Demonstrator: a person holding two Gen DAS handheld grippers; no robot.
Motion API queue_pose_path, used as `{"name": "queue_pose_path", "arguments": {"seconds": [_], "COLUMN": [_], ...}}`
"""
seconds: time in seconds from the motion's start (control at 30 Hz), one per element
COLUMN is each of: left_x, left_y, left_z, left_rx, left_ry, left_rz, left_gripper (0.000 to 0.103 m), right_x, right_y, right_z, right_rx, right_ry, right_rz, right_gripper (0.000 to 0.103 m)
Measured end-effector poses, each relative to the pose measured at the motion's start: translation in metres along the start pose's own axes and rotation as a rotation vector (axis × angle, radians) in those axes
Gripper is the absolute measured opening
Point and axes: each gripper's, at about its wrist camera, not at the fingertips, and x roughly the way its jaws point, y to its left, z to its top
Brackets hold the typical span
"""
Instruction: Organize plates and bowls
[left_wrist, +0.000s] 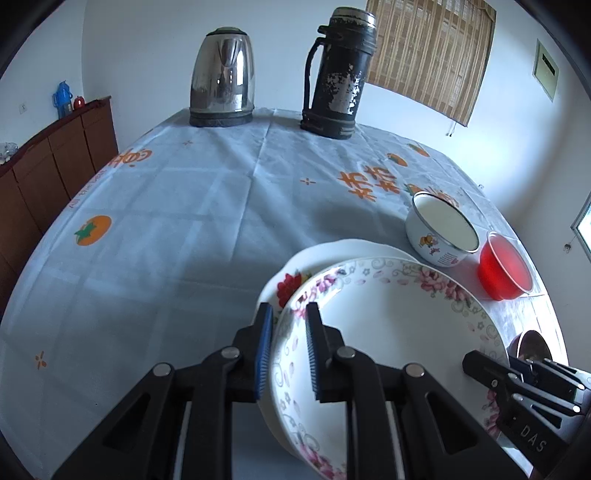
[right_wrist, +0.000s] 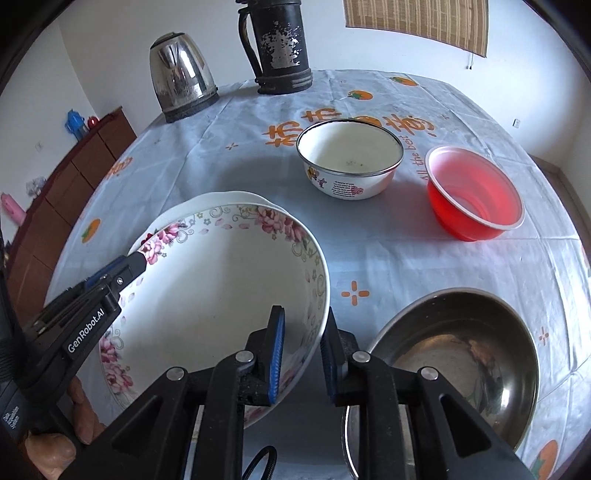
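The wide white ceramic plate with pink peony flowers around its rim (right_wrist: 221, 280) sits tilted on top of a second white plate with a red flower (left_wrist: 291, 284), whose edge shows behind and beneath it; both rest on the pale blue checked cloth of the desk (left_wrist: 166, 240), near my side. My left hand-held gripper (left_wrist: 290, 350) straddles the near-left rim of the peony plate, 1 blue pad outside and 1 inside, set narrow; from the right wrist view its tip looks pressed on the rim, so I judge it is pinching the plate. My right hand-held gripper (right_wrist: 303, 354) straddles the opposite rim, yet daylight shows between its pads and the china, so it stands slightly spread and grips nothing.

The step in hand, as I read it, is settling the peony plate onto the plate below; the stack is not yet square, since the upper plate rides high on 1 side. Next I would need to ease the left grip and let the plate drop flat, then back both tools clear without dragging the rim.

Just right of the plates lies a dull steel bowl (right_wrist: 458, 354); further back stand a white enamel bowl with a cartoon print (right_wrist: 349, 158) and a translucent red plastic bowl (right_wrist: 476, 192), apart from each other; these 3 remain to be nested.
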Motion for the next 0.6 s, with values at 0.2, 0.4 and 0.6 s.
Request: {"name": "queue_pose_path", "arguments": {"seconds": [0.2, 0.4, 0.6], "left_x": [-0.002, -0.001, -0.010], "left_y": [0.002, 0.002, 0.006], "left_z": [0.001, 0.001, 0.003], "left_rx": [0.011, 0.018, 0.013], "left_ry": [-0.020, -0.028, -0.079], "left_rz": [0.031, 0.058, 0.101], "left_gripper": [0.016, 0.016, 0.016], "right_x": [0.004, 0.004, -0.003], "right_y": [0.008, 0.012, 0.011], "right_z": [0.003, 0.003, 0.005], "right_rx": [-0.028, -0.046, -0.023], "right_ry": [0.014, 0.017, 0.002], "right_rz": [-0.026, -0.051, -0.048], "right_gripper": [0.025, 0.026, 0.031]}}
